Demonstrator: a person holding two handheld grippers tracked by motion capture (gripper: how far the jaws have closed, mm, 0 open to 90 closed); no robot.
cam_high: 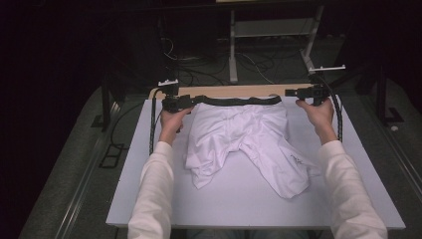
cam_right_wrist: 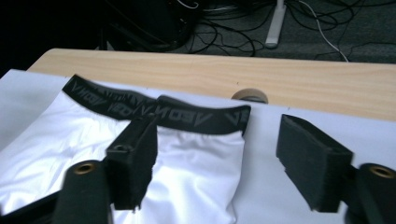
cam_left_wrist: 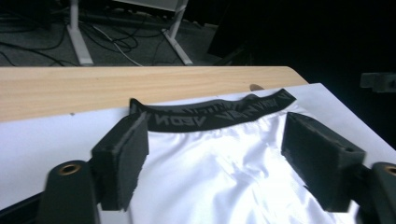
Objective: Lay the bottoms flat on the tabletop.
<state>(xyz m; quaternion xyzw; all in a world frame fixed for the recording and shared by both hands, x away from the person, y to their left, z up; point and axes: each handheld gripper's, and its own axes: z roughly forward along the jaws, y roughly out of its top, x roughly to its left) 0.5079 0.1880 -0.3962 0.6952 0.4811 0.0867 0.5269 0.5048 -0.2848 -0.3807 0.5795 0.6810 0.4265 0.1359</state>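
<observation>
Since both grippers sit at the far corners of the garment with their jaws apart, the scene reads as a spread-and-release.

Garment: white compression shorts (cam_high: 239, 144) with a black lettered waistband (cam_high: 239, 101), lying flat on the white board (cam_high: 348, 199), waistband at the far edge, the two legs fanning toward the near side.

Left gripper: left gripper (cam_high: 191, 102) at the far left end of the waistband; in the left gripper view its jaws stand spread on either side of the cloth (cam_left_wrist: 210, 168), pads not pressing on it, so it grips nothing.

Right gripper: right gripper (cam_high: 293, 92) at the far right end; in the right gripper view the jaws are released, one pad over the waistband's corner (cam_right_wrist: 201, 116), the other over bare board.

Why so placed: holding the band by its two ends likely kept it taut and straight while laid down; the near left leg is bunched.

Surroundings: a wooden tabletop (cam_high: 224, 91) shows beyond the board's far edge; cables (cam_high: 199, 64) lie on the floor farther off.
</observation>
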